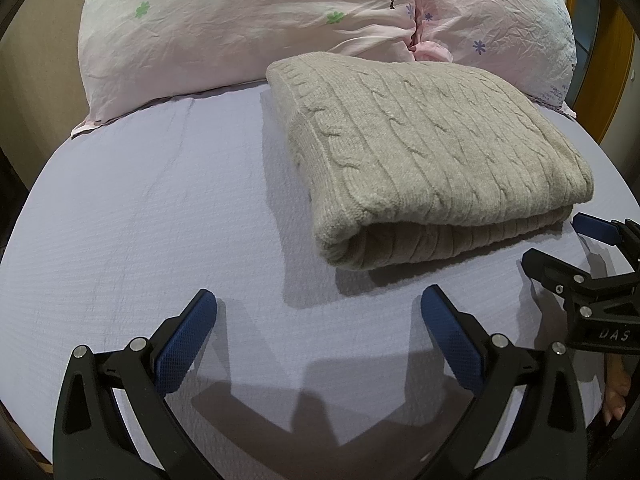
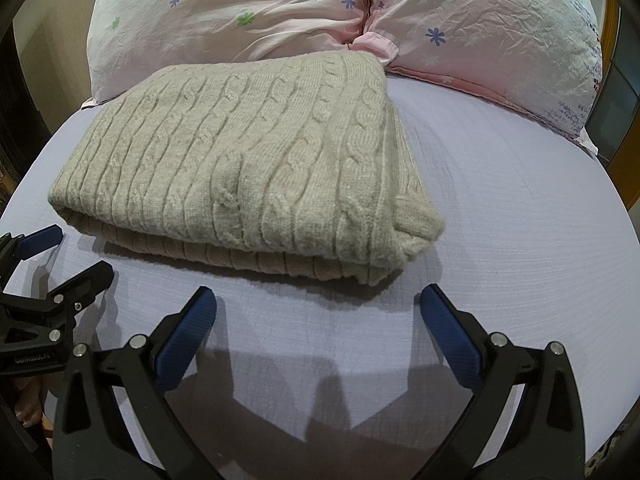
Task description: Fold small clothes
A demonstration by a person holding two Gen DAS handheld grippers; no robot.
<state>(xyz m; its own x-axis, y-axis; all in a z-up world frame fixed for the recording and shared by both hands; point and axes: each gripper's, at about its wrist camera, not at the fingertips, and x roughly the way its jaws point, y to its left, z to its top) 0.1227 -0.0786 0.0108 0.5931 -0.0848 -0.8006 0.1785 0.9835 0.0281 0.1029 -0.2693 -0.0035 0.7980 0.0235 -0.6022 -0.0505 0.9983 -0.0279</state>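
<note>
A beige cable-knit sweater [image 1: 424, 152] lies folded into a thick rectangle on the lavender bed sheet [image 1: 160, 220]; it also shows in the right wrist view [image 2: 248, 164]. My left gripper [image 1: 318, 304] is open and empty, hovering over the sheet just in front of and left of the sweater's near fold. My right gripper [image 2: 318, 304] is open and empty, in front of the sweater's near right corner. The right gripper shows at the right edge of the left wrist view [image 1: 560, 244], and the left gripper at the left edge of the right wrist view [image 2: 80, 252].
A large pink floral pillow [image 1: 260, 20] lies across the back of the bed behind the sweater, also in the right wrist view [image 2: 460, 28]. A wooden frame [image 1: 616, 60] stands at the far right. Bare sheet lies left of the sweater.
</note>
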